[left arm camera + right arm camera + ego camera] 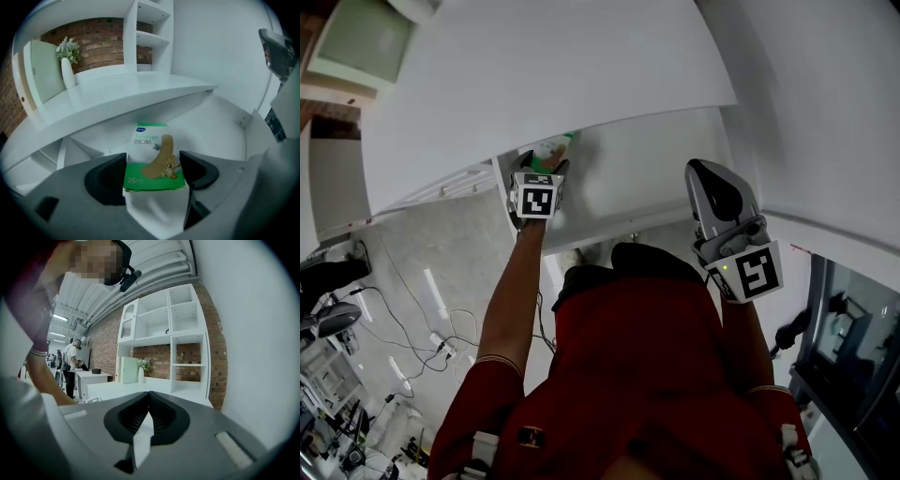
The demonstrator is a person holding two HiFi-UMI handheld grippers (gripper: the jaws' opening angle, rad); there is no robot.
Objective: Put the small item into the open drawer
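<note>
A small green and white bandage box [152,157] sits between the jaws of my left gripper [153,172], which is shut on its two sides. In the head view the left gripper [546,161] holds the box [553,147] over the left end of the open white drawer [647,178] under the desk top. The drawer's white inside [220,124] lies right behind the box. My right gripper [710,176] is raised at the drawer's right end, pointing away from it. Its jaws [149,405] are shut with nothing between them.
The curved white desk top [544,84] overhangs the drawer. On it stand a white vase with a plant [67,65] and a pale green panel [40,75], with white shelves [150,28] behind. Cables [422,328] lie on the floor at left. A person [72,363] stands far off.
</note>
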